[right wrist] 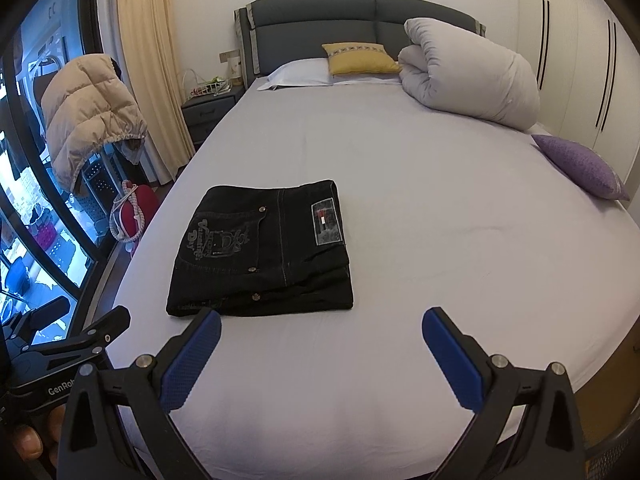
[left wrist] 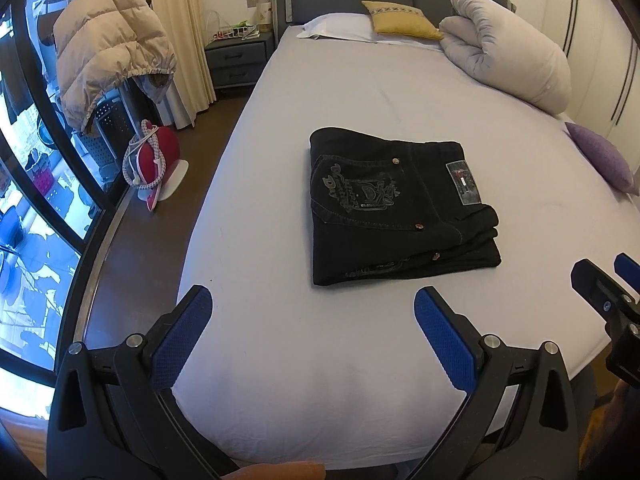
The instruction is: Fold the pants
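Black jeans (left wrist: 396, 208) lie folded into a compact rectangle on the pale bed sheet (left wrist: 304, 380), back pocket and waistband patch facing up. In the right wrist view the same jeans (right wrist: 264, 252) sit left of centre. My left gripper (left wrist: 313, 304) hovers open over the bed's near end, short of the jeans and holding nothing. My right gripper (right wrist: 320, 326) is open too, its left fingertip (right wrist: 208, 326) just in front of the jeans' near edge. Part of the right gripper (left wrist: 608, 292) shows at the right edge of the left wrist view.
A rolled white duvet (right wrist: 472, 80), a yellow cushion (right wrist: 360, 58) and a white pillow (right wrist: 300, 74) lie by the headboard. A purple cushion (right wrist: 580, 166) is at the bed's right edge. Left of the bed stand a nightstand (right wrist: 208, 114), a beige down jacket (right wrist: 88, 116) and a red object (left wrist: 158, 156).
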`<state>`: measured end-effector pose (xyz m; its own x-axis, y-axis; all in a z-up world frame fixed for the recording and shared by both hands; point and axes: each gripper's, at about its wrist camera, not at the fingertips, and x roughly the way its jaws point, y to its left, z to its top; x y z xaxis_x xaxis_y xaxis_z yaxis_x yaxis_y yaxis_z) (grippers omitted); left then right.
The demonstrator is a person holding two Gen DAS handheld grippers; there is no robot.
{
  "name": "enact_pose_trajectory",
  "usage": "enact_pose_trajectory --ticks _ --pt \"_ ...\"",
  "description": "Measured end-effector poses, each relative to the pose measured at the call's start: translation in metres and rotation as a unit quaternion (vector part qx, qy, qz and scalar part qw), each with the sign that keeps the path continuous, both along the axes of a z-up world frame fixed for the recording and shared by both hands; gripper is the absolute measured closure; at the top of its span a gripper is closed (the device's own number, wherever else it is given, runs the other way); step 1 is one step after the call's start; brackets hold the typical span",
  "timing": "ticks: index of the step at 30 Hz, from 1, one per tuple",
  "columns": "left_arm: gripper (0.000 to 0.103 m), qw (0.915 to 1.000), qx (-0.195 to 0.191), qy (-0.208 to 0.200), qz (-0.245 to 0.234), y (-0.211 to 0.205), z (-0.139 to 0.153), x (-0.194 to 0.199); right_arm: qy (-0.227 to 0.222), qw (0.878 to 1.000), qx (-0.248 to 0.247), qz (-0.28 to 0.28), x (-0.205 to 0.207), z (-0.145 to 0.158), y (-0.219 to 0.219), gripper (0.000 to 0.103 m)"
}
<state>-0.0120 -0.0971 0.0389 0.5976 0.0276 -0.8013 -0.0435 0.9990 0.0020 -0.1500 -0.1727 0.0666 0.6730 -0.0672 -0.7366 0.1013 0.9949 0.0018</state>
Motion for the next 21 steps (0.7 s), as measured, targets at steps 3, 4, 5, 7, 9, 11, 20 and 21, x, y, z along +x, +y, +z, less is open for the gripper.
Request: enact_pose_trajectory --ticks 3,4,5,7,9,11,20,21 --pt "0.000 1.0000 -0.001 0.001 0.000 -0.0002 -0.0006 -0.0005 0.001 1.000 0.000 0.000 -0.0003 -0.0004 0.0010 0.000" --pt "0.000 1.0000 -0.001 0.001 0.000 -0.0005 -0.0008 -0.0009 0.002 1.000 0.000 0.001 -0.0003 -0.0006 0.0014 0.000" --pt "0.000 1.0000 -0.001 0.002 0.001 -0.0006 -0.0014 -0.0010 0.002 1.000 0.000 0.001 -0.0004 -0.0011 0.0016 0.000" --pt "0.000 1.0000 -0.001 0.002 0.001 -0.0003 -0.0022 -0.0012 0.003 1.000 0.001 0.001 -0.0008 -0.0015 0.0020 0.000" --pt "0.000 1.0000 -0.002 0.003 0.001 -0.0004 -0.0025 -0.0011 0.003 1.000 0.001 0.001 -0.0013 -0.0020 0.0024 0.000" --pt "0.000 1.0000 -0.002 0.003 0.001 -0.0013 -0.0034 -0.0020 0.004 1.000 0.001 0.001 -0.0014 -0.0024 0.0027 0.000" --pt "0.000 1.0000 -0.001 0.004 0.001 -0.0030 -0.0051 -0.0030 0.006 1.000 0.002 0.001 -0.0014 -0.0036 0.0027 0.000" --pt "0.000 1.0000 -0.001 0.005 0.001 -0.0030 -0.0052 -0.0030 0.006 1.000 0.002 0.001 -0.0014 -0.0037 0.0027 0.000"
